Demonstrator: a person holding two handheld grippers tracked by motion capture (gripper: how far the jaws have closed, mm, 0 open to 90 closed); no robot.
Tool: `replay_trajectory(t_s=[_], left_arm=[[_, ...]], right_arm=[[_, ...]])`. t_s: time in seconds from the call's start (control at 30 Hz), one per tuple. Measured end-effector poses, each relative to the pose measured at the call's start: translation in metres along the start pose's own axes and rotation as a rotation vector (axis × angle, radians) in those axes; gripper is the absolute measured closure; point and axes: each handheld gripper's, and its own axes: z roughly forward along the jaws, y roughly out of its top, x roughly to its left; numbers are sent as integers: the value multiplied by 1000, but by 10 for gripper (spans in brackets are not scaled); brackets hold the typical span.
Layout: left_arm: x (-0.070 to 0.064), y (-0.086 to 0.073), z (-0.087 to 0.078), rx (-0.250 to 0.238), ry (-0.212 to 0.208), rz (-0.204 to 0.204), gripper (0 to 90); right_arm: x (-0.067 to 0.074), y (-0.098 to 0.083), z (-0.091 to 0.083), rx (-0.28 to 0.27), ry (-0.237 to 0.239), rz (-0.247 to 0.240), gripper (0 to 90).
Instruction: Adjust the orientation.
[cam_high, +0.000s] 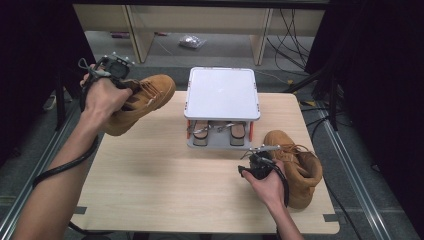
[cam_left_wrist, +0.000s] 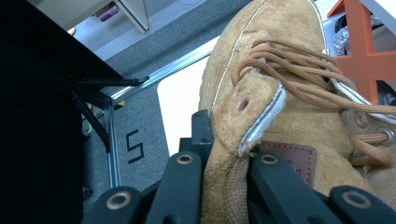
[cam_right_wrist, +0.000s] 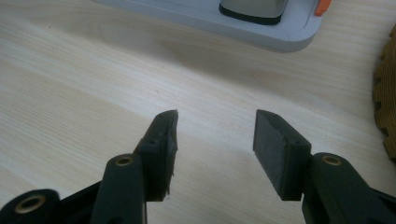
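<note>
Left hand (cam_high: 102, 95): raised over the table's (cam_high: 165, 170) far-left corner, wrist bent inward.
Left gripper (cam_left_wrist: 224, 154): pinched the collar of a tan boot (cam_high: 142, 102), held aloft.
Right gripper (cam_high: 244, 169): jaws apart, empty, low near the right edge, beside the second boot (cam_high: 300, 165).

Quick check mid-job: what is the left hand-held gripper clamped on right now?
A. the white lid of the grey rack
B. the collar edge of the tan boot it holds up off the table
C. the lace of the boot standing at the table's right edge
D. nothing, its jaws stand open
B: the left hand-held gripper pinches the collar of the lifted tan boot.
</note>
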Motion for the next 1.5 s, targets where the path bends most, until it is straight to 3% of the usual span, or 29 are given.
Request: replay_trajectory(t_s=[0.5, 0.57, 0.93, 1.03, 1.3, 1.33, 1.43, 1.5], left_arm=[[-2, 15, -6, -26, -7, 1, 846], [-3, 17, -7, -27, -7, 2, 846], [-4, 28, -13, -46, -2, 15, 846], [-6, 31, -15, -44, -4, 15, 846], [-7, 40, -18, -68, 2, 23, 846], [-7, 41, -19, -71, 4, 23, 845], [-9, 44, -21, -77, 4, 28, 845], [-10, 47, -21, -82, 2, 28, 845]], right_arm=[[-2, -2, 1, 5, -19, -1, 502], [-1, -2, 2, 1, 1, -1, 502], [-2, -2, 3, 0, 12, 0, 502], [-2, -2, 3, 9, -19, 0, 502], [-3, -4, 4, -5, 3, -8, 502], [-1, -5, 3, 4, 0, 14, 502], [-2, -5, 2, 1, -4, -4, 502], [-1, -4, 1, 12, 0, 22, 502]])
